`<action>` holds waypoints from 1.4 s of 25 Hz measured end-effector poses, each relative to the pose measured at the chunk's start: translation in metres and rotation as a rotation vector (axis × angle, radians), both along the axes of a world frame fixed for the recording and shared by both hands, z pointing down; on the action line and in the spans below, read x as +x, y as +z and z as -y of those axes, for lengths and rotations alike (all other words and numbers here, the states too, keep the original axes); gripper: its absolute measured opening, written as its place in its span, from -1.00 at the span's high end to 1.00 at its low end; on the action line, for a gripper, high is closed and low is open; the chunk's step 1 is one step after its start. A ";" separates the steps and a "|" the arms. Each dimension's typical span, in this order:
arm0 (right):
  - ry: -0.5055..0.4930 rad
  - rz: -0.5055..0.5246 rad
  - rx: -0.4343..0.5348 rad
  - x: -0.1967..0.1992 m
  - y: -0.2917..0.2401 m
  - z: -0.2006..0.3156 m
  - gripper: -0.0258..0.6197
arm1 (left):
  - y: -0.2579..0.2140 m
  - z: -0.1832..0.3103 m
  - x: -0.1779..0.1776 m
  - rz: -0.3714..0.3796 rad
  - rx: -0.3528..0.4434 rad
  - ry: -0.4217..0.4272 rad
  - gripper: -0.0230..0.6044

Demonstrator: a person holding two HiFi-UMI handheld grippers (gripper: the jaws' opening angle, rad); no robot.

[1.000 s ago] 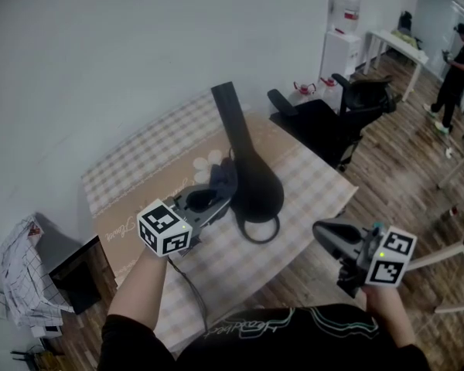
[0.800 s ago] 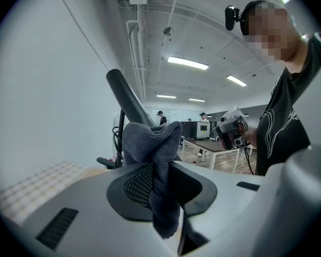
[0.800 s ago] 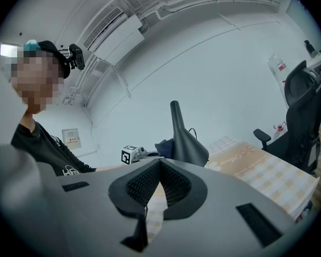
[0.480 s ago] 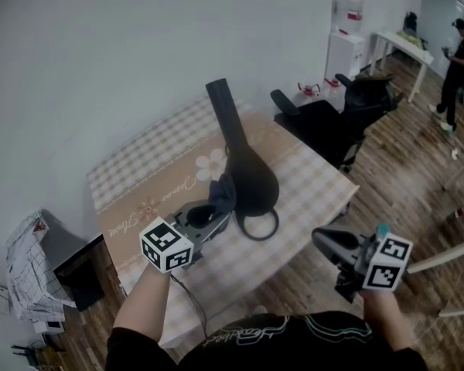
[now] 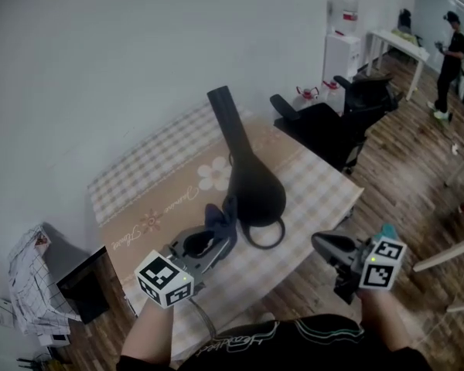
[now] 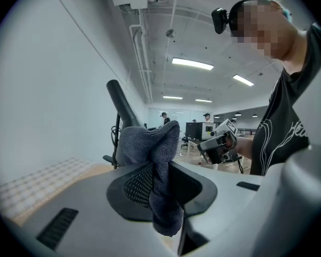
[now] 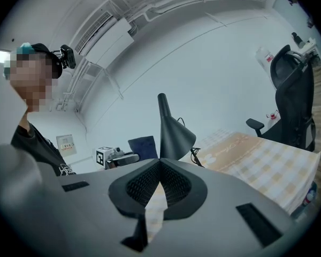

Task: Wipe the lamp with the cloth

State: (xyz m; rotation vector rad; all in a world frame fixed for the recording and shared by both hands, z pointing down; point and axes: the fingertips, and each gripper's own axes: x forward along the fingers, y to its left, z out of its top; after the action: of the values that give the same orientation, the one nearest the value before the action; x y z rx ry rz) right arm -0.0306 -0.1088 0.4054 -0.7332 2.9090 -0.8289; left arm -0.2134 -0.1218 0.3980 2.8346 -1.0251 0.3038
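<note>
A black lamp (image 5: pixel 254 188) stands on the checked table (image 5: pixel 151 165), its shade low and its neck rising to the far left. My left gripper (image 5: pixel 219 226) is shut on a dark blue-grey cloth (image 5: pixel 216 216), held just left of the shade. In the left gripper view the cloth (image 6: pixel 152 162) bunches up between the jaws, with the lamp neck (image 6: pixel 123 105) behind it. My right gripper (image 5: pixel 325 246) hovers off the table's near right corner, shut and empty. The right gripper view looks across at the lamp (image 7: pixel 174 133) and the cloth (image 7: pixel 143 145).
A black office chair (image 5: pixel 336 118) stands just past the table's right end. Behind it are a water dispenser (image 5: pixel 342 37) and a white table (image 5: pixel 394 45), with a person (image 5: pixel 449 56) standing far right. A checked bag (image 5: pixel 29 277) and a dark box (image 5: pixel 81 284) sit on the floor at left.
My left gripper has drawn back toward me and to the left with the cloth, off the lamp shade. The right gripper has barely moved.
</note>
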 end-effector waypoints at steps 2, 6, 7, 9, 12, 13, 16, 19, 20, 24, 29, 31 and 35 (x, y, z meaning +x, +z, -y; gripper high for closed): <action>0.012 0.001 0.000 -0.007 0.001 0.005 0.89 | -0.013 0.002 -0.011 0.035 0.033 -0.035 0.70; 0.008 -0.022 0.028 -0.020 0.001 0.008 0.89 | -0.049 0.010 -0.024 0.037 0.079 -0.069 0.70; 0.008 -0.026 0.038 -0.022 -0.001 0.008 0.89 | -0.060 0.011 -0.026 0.029 0.092 -0.069 0.70; 0.008 -0.017 0.059 -0.024 -0.009 0.009 0.89 | -0.082 0.016 -0.028 0.024 0.125 -0.076 0.70; -0.007 0.001 0.087 -0.025 -0.020 0.009 0.89 | -0.109 0.023 -0.028 0.024 0.165 -0.087 0.70; -0.013 0.006 0.097 -0.025 -0.024 0.011 0.89 | -0.116 0.024 -0.026 0.025 0.175 -0.087 0.70; -0.032 0.029 0.116 -0.019 -0.034 0.019 0.89 | -0.134 0.031 -0.020 0.067 0.219 -0.109 0.70; -0.054 0.043 0.126 -0.013 -0.036 0.025 0.89 | -0.145 0.033 -0.014 0.120 0.258 -0.136 0.70; -0.063 0.046 0.134 -0.012 -0.039 0.027 0.89 | -0.149 0.034 -0.014 0.132 0.268 -0.145 0.70; -0.099 0.048 0.149 0.000 -0.060 0.045 0.89 | -0.176 0.053 -0.010 0.189 0.306 -0.197 0.70; -0.139 0.043 0.155 0.024 -0.071 0.067 0.89 | -0.199 0.079 -0.005 0.247 0.353 -0.268 0.70; -0.142 0.045 0.156 0.037 -0.072 0.077 0.89 | -0.205 0.088 -0.002 0.270 0.364 -0.289 0.70; -0.154 0.056 0.160 0.054 -0.076 0.093 0.89 | -0.211 0.108 0.005 0.339 0.379 -0.323 0.70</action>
State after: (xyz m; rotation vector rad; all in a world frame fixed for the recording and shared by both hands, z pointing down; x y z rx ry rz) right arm 0.0236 -0.2023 0.3292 -0.4702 2.9660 -0.6061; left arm -0.2085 -0.2301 0.1873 2.9228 -1.7527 0.6304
